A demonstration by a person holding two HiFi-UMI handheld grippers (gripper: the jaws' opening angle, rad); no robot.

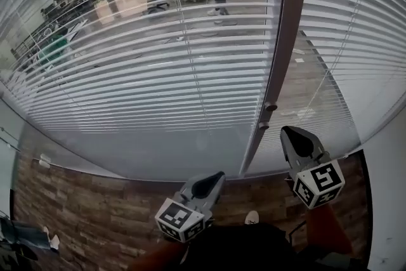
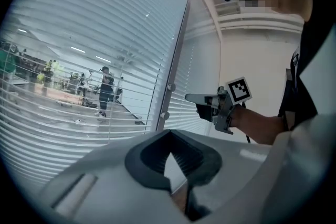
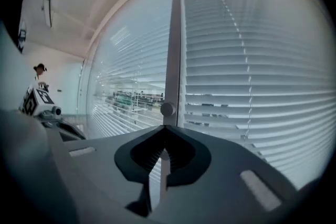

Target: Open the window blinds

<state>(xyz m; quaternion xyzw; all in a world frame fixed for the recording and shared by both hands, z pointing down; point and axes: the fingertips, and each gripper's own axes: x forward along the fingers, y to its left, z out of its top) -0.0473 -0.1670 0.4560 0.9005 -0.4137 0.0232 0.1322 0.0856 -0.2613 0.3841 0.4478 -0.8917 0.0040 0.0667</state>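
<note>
Wood-plank floor (image 1: 95,206), dark brown (boards mottled), a pale shoe (image 1: 252,218) on it

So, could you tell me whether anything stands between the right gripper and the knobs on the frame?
Nothing visible does. The right gripper, jaws shut and empty, faces a knob on the frame post with only open air between them.

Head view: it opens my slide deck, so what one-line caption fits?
Left gripper and right gripper held before slatted window blinds split by a frame post, an office visible beyond.

Top of blinds (image 1: 158,85) off-frame.
</note>
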